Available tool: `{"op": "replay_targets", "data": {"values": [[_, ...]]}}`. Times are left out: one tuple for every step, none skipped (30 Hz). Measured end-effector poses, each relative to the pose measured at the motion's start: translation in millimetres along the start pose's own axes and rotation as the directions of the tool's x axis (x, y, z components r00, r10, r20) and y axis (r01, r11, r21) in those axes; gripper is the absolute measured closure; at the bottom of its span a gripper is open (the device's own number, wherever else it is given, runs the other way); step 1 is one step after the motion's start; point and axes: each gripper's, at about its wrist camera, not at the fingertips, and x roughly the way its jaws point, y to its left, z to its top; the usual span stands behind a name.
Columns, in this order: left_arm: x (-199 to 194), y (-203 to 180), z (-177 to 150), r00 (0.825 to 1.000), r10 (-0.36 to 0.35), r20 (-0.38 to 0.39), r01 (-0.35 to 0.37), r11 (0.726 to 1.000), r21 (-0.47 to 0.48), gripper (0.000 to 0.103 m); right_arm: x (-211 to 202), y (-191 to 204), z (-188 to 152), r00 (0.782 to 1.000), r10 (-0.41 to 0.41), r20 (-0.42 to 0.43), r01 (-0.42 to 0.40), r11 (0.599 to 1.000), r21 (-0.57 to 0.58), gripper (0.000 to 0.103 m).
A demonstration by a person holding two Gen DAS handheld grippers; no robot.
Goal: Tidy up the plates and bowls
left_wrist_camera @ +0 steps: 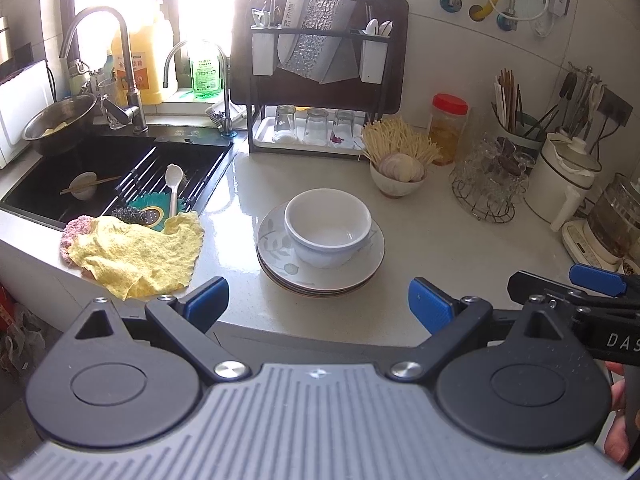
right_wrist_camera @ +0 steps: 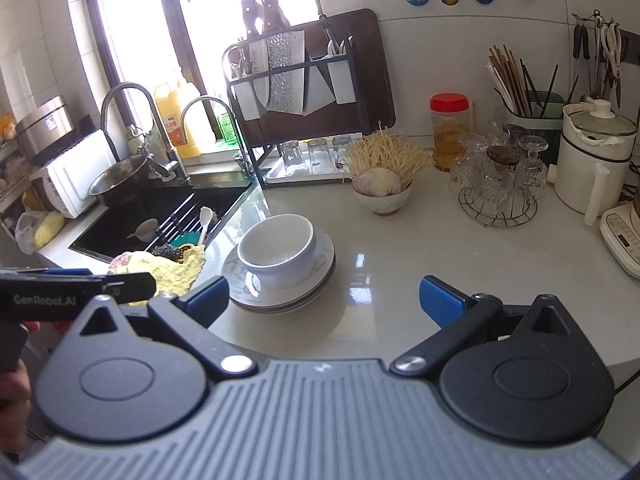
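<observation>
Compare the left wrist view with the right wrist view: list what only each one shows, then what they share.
Only the left wrist view shows the white wall switch with its plugged-in cable.

Only the right wrist view shows the silver rice cooker and the yellow corn cob in a clear bag, both left of the sink.

Both show the white ceramic bowl on the stack of leaf-patterned plates, the yellow cloth, and both grippers open, left gripper and right gripper.

Home kitchen: black sink [left_wrist_camera: 80, 176] with faucet [left_wrist_camera: 120, 60] at left, knife rack [left_wrist_camera: 320, 40] top centre, chopstick holder [left_wrist_camera: 516, 120] at right.
</observation>
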Motion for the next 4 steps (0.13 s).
{"op": "replay_targets", "data": {"values": [[0.5, -0.6, -0.1, 1.000, -0.001, -0.001, 0.001, 1.000, 0.001, 0.005, -0.2, -0.5, -0.1, 1.000, -0.002, 0.002, 0.002, 1.000, 0.002, 0.000], [0.9, -1.3, -0.4, 1.000, -0.003, -0.001, 0.003, 1.000, 0.003, 0.005, -0.2, -1.1, 0.0, 1.000, -0.003, 0.003, 0.003, 1.000, 0.004, 0.000], [1.2, -1.9, -0.6, 1.000, -0.003, -0.002, 0.003, 1.000, 0.005, 0.005, 0.0, -1.6, 0.2, 1.000, -0.005, 0.003, 0.005, 1.000, 0.008, 0.000], [1.6, -2.0, -0.8, 1.000, -0.003, -0.004, 0.003, 1.000, 0.006, 0.005, 0.1, -2.1, 0.3, 1.000, -0.005, 0.004, 0.005, 1.000, 0.010, 0.000]]}}
